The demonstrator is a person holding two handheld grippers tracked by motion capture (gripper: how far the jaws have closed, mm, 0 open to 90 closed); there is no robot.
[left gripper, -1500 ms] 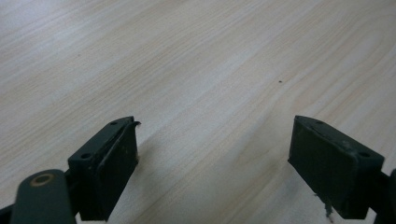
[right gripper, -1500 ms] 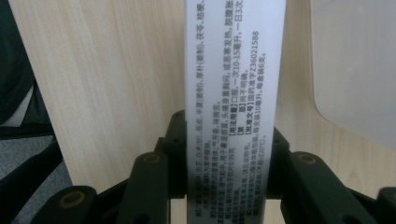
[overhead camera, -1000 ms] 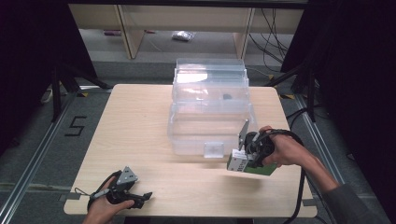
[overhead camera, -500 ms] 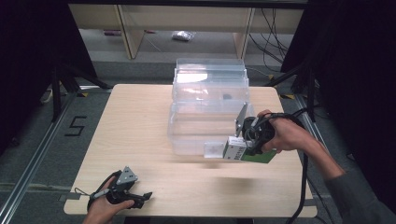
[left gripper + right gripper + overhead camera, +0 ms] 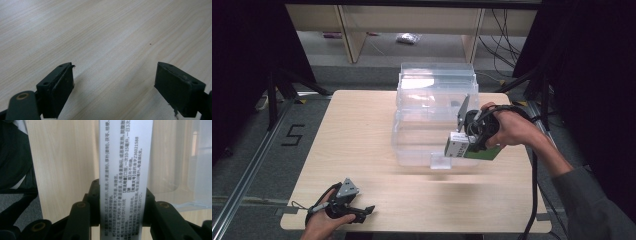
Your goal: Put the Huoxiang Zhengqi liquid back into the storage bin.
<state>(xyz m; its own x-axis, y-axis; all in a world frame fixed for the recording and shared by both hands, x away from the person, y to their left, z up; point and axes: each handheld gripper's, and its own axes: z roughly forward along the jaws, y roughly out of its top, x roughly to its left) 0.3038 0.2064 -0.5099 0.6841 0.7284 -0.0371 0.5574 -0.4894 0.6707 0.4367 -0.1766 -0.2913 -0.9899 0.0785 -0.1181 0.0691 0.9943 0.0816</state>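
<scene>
A white and green carton box hangs above the table, held in front of the clear plastic storage bin. My right gripper is shut on the box, and in the right gripper view the box with printed text stands clamped between the two black jaws. The bin's clear wall shows at the right of that view. My left gripper rests near the table's front left edge, held by a hand. Its jaws stand wide apart over bare wood in the left gripper view, left gripper holding nothing.
The light wooden table carries the stacked clear bin at its middle back. Behind the table stand wooden shelf legs and cables on the grey floor. A black cable trails from the right gripper over the table's right edge.
My right gripper has lifted the box upward and toward the bin's front. The left gripper has stayed in place.
</scene>
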